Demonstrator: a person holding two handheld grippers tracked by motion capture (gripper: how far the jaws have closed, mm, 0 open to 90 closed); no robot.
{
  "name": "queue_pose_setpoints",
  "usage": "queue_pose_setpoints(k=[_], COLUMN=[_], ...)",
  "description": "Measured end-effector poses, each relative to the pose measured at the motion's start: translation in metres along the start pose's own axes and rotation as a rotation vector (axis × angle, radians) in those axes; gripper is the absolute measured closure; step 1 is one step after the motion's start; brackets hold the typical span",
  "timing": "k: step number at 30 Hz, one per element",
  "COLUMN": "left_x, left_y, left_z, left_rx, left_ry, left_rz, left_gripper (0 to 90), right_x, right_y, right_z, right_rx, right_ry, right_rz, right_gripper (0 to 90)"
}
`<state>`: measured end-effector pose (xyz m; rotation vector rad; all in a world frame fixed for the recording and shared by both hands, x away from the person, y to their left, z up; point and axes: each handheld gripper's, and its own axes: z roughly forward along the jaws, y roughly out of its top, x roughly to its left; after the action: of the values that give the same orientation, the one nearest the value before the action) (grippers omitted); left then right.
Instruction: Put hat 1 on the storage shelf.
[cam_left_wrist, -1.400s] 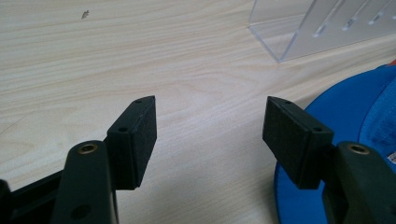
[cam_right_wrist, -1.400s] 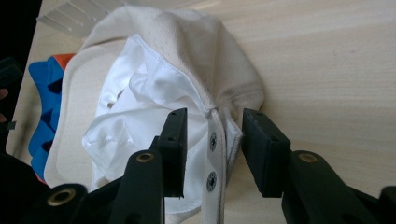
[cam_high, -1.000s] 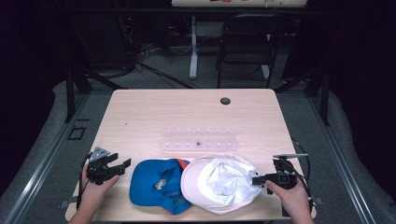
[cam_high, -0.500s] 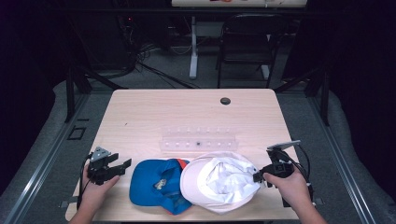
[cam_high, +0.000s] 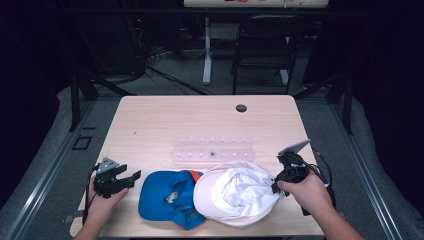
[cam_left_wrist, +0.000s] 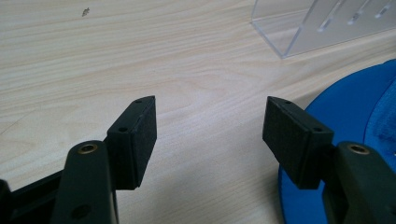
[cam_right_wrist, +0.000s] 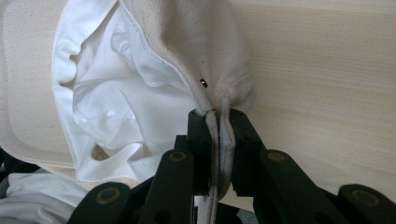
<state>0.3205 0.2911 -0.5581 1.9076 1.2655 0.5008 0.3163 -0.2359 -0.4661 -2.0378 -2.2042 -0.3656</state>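
From my station I can read no lettering, number or brand anywhere. The blue cap (cam_high: 167, 200) carries a small pale emblem on its front, too small and blurred for me to make out. The white cap (cam_high: 235, 192), the clear plastic rack (cam_high: 212, 150) and the desk (cam_high: 165, 120) show no print.

Right tool (cam_high: 276, 189): jaws just closed, now clamped on the rim of the white cap (cam_high: 235, 195); tool raised from the table (cam_high: 165, 120); cap edge lifted and gathered at the clamp.
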Motion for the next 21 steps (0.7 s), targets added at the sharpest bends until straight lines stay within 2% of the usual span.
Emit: queue_pose_setpoints(k=[3,6,7,8,9,11,13,14,15,17,18,19,21], left_x=[0.000,0.000,0.000,0.000,0.000,0.000,0.000,0.000,0.000,0.000,0.000,0.000,-0.001], left_y=[0.000,0.000,0.000,0.000,0.000,0.000,0.000,0.000,0.000,0.000,0.000,0.000,0.000], left_z=[0.000,0.000,0.000,0.000,0.000,0.001,0.000,0.000,0.000,0.000,0.000,0.000,0.000], left_rx=[0.000,0.003,0.004,0.004,0.003,-0.001,0.000,0.000,0.001,0.001,0.002,0.003,0.002], left_ry=[-0.001,0.001,0.001,0.001,0.001,0.000,0.000,0.001,0.000,0.000,0.000,0.001,0.001], left_rz=[-0.001,0.001,0.002,0.001,0.000,-0.001,0.000,0.000,0.001,0.000,0.003,0.003,0.001], left_gripper=[35.3,35.3,35.3,35.3,35.3,35.3,35.3,35.3,35.3,35.3,35.3,35.3,35.3], right_x=[0.003,0.005,0.005,0.008,0.008,0.010,0.011,0.011,0.011,0.012,0.012,0.013,0.012], right_y=[0.002,0.003,0.004,0.004,0.005,0.006,0.009,0.008,0.010,0.011,0.011,0.011,0.012], right_z=[-0.004,-0.007,-0.009,-0.008,-0.011,-0.013,-0.016,-0.016,-0.019,-0.019,-0.020,-0.019,-0.022], right_rx=[0.015,0.014,0.028,-0.003,0.019,0.002,0.013,-0.004,0.022,0.004,0.012,-0.006,0.007], right_ry=[0.003,0.009,0.002,0.006,-0.003,-0.016,-0.007,-0.006,0.000,0.009,0.012,0.021,0.035], right_rz=[-0.006,-0.028,-0.045,-0.024,-0.042,-0.041,-0.055,-0.039,-0.040,-0.032,-0.033,-0.015,-0.018], right_gripper=[81.1,81.3,81.3,81.3,81.3,81.3,81.3,81.3,81.3,81.3,81.4,81.4,81.4])
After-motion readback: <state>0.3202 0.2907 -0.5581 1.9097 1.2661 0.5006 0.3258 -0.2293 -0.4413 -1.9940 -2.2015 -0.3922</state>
